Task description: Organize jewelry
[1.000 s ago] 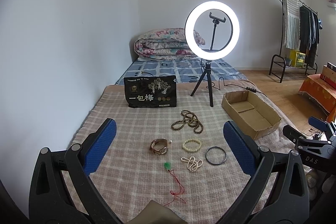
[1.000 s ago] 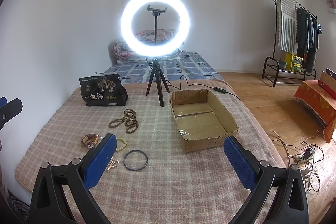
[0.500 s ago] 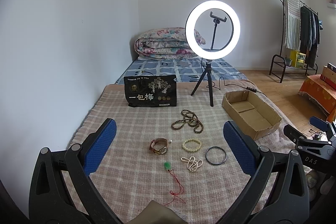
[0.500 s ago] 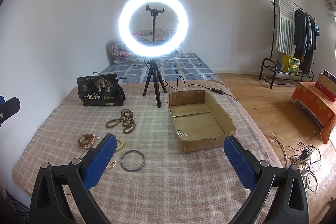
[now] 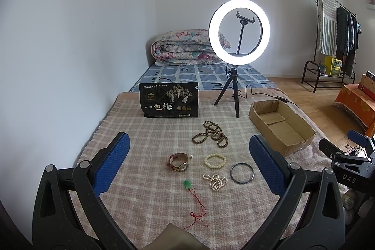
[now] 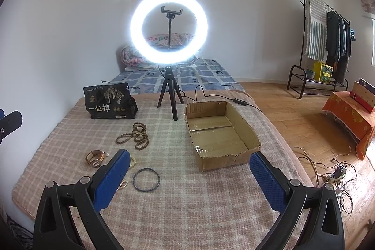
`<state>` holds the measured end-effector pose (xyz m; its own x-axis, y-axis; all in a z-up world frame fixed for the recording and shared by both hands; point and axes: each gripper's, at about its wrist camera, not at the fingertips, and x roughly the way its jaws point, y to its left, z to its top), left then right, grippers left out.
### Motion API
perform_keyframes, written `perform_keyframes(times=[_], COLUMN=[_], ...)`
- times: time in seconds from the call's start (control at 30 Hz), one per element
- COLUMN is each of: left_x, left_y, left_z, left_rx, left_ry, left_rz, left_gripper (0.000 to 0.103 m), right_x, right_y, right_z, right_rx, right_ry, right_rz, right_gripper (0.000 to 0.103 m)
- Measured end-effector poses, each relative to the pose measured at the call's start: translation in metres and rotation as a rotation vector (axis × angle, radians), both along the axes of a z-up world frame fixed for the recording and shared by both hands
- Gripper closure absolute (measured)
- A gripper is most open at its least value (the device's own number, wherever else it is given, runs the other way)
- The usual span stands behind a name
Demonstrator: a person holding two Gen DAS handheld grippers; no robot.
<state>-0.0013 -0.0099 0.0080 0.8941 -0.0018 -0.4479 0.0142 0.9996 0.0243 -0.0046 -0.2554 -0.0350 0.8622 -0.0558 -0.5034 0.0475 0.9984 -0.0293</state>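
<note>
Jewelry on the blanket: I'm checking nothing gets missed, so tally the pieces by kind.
Bead strands: 3, brown, cream, pearl-white
Watch: 1
Dark bangle: 1
Green pendant on red cord: 1
Total: 6, none in the cardboard box.

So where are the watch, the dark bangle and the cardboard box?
watch (image 5: 178, 162): left wrist view, on its strap.
dark bangle (image 6: 134, 178): right wrist view, on its left rim.
cardboard box (image 6: 222, 159): right wrist view, on its near wall.

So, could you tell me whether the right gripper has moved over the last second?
Yes. In its own view the cardboard box and ring light have slid left, so the right gripper has swung slightly to the right, jaws wide open.
</note>
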Motion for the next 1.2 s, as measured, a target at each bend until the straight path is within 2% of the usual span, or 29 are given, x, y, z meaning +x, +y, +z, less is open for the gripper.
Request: perform_keyframes(times=[0.63,0.97,1.2], left_x=[0.006,0.027,0.048], left_y=[0.009,0.031,0.046], left_z=[-0.015,-0.014,-0.013], left_rx=[-0.006,0.005,0.020], left_ry=[0.029,0.066,0.086], left_rz=[0.015,0.041,0.052], left_gripper=[0.000,0.000,0.000], right_x=[0.004,0.011,0.026], right_y=[0.005,0.005,0.012], right_z=[-0.005,-0.001,0.008], right_rx=[-0.011,-0.018,-0.059], right_ry=[0.020,0.039,0.024], right_rz=[-0.001,-0.014,0.000], right_gripper=[0.000,0.000,0.000])
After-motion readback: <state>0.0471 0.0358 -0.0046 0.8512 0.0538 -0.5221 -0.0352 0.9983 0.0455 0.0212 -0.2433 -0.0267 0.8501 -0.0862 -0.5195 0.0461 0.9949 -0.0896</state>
